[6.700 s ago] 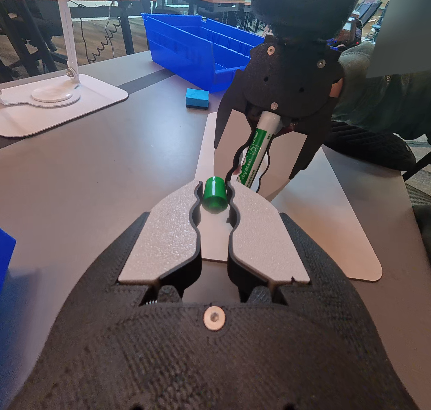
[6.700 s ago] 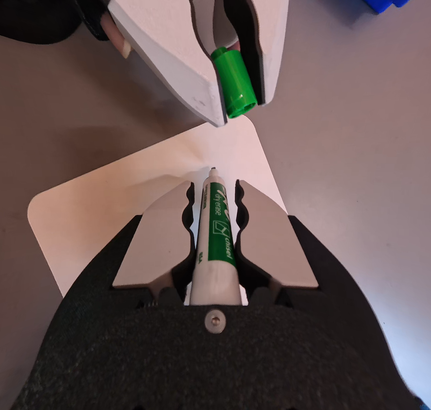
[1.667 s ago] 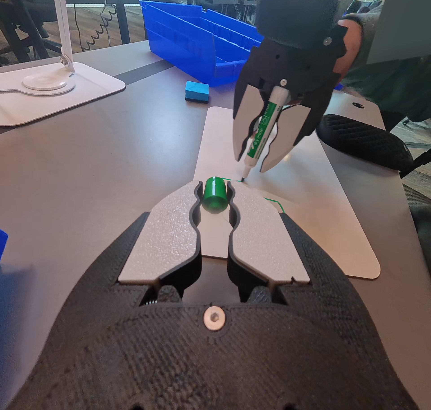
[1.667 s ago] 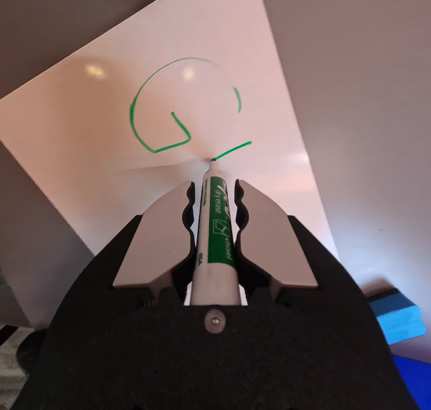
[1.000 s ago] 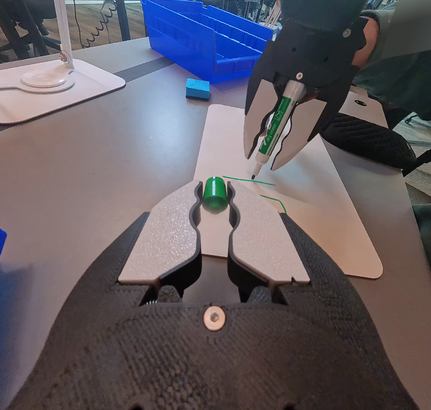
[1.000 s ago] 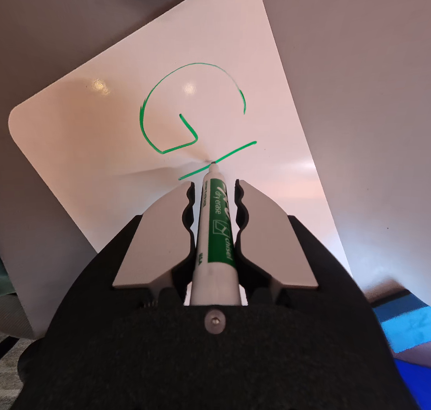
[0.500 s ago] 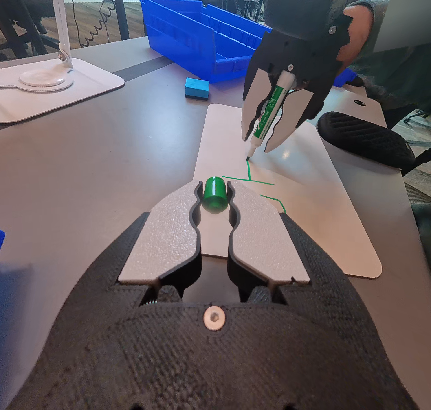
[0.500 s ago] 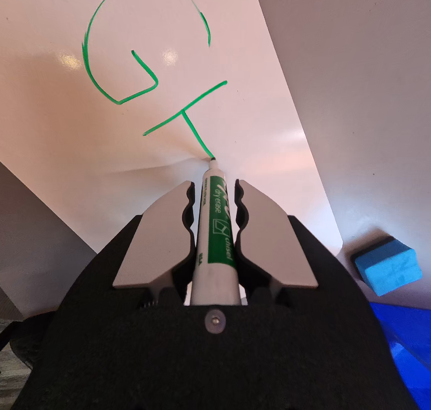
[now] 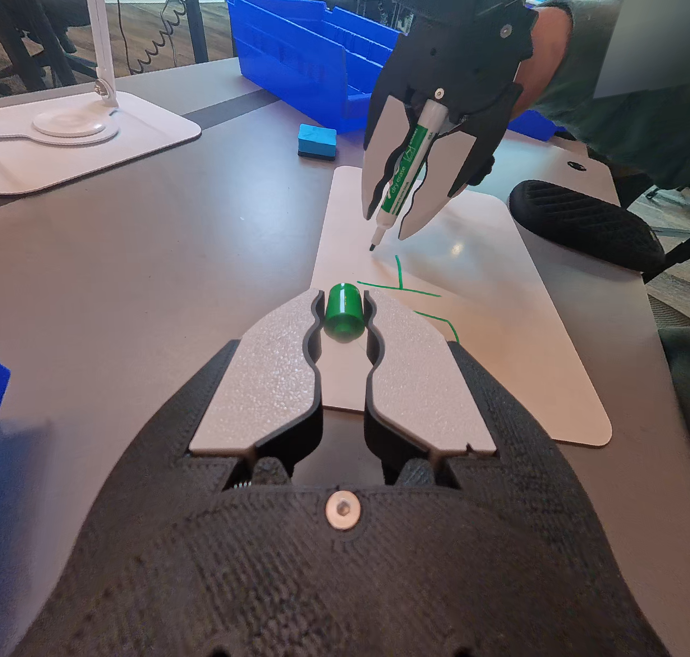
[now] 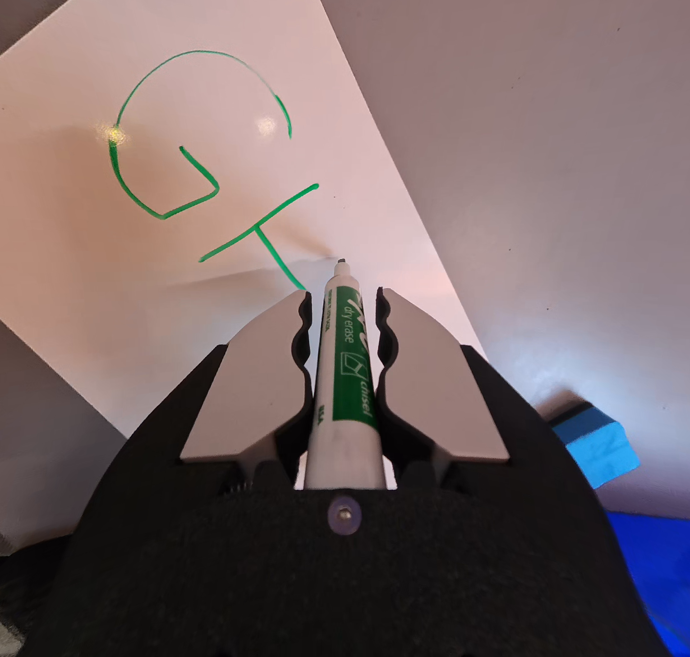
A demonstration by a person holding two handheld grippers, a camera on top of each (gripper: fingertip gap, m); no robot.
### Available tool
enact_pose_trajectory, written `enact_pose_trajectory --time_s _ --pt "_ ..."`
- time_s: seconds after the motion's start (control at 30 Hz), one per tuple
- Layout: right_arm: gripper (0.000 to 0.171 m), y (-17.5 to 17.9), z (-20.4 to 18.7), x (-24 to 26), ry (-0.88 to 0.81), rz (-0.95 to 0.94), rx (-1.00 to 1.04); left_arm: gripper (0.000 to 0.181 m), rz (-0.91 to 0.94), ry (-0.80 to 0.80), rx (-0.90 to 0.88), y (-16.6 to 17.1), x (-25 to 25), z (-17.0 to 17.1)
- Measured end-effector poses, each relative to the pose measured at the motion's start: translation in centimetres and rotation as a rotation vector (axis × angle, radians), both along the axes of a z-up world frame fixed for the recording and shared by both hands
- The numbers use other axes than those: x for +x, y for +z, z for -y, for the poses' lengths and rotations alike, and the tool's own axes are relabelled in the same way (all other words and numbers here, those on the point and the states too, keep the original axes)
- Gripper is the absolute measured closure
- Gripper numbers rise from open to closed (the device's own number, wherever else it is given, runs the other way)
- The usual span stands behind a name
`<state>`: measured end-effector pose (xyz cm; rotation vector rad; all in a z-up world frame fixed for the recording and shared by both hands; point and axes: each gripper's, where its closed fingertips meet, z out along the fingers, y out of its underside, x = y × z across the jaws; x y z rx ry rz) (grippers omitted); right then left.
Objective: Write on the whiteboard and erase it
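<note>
- The whiteboard [image 10: 157, 303] lies flat on the grey table [image 9: 157, 265], straight ahead of both claws. Green pen strokes [image 10: 209, 198] already sit on it, a rounded figure and a crossed one beside it; what they spell I leave aside.
- The marker [image 10: 345, 370] is pinched lengthwise between the fingers of the right claw [image 10: 341, 293], pressed together on its barrel. Its dark tip [image 9: 372, 247] pokes out past the fingertips and hangs just beside the end of the last stroke. From the left wrist view it looks lifted a hair off the board, though contact is hard to judge.
- The left claw [image 9: 342, 295] is closed on the green cap [image 9: 343, 316], which is held near the fingertips over the near edge of the board, its open end towards the camera.
- The eraser [image 9: 317, 142], a blue block with a dark underside, rests on the table beyond the board's far corner, ahead and left of the left claw and off to the right of the right claw.
- Further out stand a blue bin [image 9: 306, 56] behind the eraser and a white lamp base [image 9: 74, 131] far to the left.
- My reading: writing is partly or fully done, erasing is not begun.
- Risks from here:
  - The marker could twist or slide in its grip if it is pressed down at this slant, leaving a crooked line.
  - Either claw dragging low across the wet strokes would smear them.
  - The thin board may skate on the table under a sideways push, since nothing pins it.
  - The cap, held only at its end, might drop out if the grip eases.
</note>
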<state>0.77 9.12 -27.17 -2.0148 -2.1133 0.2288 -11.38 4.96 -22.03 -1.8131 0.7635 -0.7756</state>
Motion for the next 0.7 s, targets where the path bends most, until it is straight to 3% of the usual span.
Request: enact_pose_trajectory --time_s 0.33,0.7 --pt "0.138 -0.6 -0.3 0.5 -0.001 0.028 0.0 0.162 0.001 -0.004 -0.004 0.0 0.0 0.0" --pt "0.138 -0.5 4.1 3.6 0.061 0.106 -0.06 0.162 -0.002 -0.007 -0.007 -0.2 0.1 0.1"
